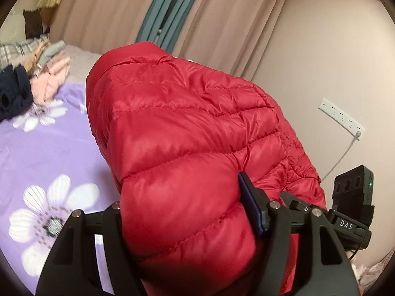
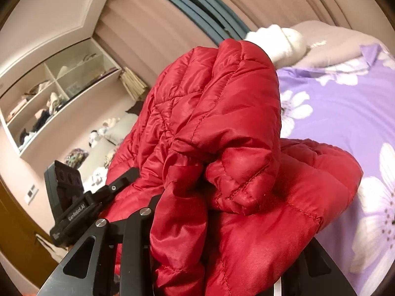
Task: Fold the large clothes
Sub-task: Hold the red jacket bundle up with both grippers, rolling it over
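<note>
The glossy red quilted down jacket, puffy and stitched in bands, hangs bunched above the purple flower-print bedsheet. Its long axis runs from six toward twelve o'clock. The left gripper has its jaws clamped on a thick fold. The right gripper grips crumpled fabric likewise.

Matte black jaws, silver screws, blue pad, white "DAS" lettering.

Pink curtains, beige wall — purple floral bedsheet, open shelving
</note>
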### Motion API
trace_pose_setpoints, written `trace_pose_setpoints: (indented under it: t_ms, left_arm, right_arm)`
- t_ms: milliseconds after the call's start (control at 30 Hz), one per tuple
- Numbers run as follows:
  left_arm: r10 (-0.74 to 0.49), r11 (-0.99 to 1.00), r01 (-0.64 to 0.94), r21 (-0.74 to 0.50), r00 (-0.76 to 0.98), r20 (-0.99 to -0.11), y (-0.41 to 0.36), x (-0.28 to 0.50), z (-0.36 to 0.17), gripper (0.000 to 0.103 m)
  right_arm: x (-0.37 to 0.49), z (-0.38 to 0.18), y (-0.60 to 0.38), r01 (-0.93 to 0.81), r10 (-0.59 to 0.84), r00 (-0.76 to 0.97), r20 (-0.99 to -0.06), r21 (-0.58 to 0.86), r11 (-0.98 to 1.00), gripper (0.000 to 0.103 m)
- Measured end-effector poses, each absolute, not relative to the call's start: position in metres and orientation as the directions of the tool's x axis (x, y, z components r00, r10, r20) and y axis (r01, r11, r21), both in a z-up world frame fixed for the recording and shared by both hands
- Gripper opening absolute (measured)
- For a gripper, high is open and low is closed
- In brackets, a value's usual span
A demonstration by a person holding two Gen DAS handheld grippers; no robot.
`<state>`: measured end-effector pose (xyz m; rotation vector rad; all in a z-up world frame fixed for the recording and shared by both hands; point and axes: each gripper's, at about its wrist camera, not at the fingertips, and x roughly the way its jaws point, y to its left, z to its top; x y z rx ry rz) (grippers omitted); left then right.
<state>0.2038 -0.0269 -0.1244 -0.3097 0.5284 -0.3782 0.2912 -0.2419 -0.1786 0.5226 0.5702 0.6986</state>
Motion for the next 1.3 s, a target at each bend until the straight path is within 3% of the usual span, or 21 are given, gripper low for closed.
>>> trace_pose_setpoints:
  t_ms: [567, 967, 1300]
  left_arm:
    - [-0.301, 0.93, 0.19, -0.316, 0.886, -0.354, 0.041, 0.189, -0.083, 0.067]
    - [-0.294, 0.927, 0.176, -0.331, 0.889, -0.352, 0.077, 0.211, -0.094, 0.067]
    - [-0.328, 0.917, 0.189, -0.351, 0.857, -0.397, 0.077, 0.28, -0.139, 0.067]
  right_arm:
    - [0.302, -0.15, -0.178, -0.585, 0.782, 0.563, -0.266, 0.541, 0.605, 0.037]
    - [0.302, -0.141, -0.155, -0.602, 0.758, 0.579, -0.302, 0.468, 0.647, 0.037]
    - [0.345, -0.167, -0.167, -0.532, 0.689, 0.623, -0.37, 0.445, 0.72, 0.037]
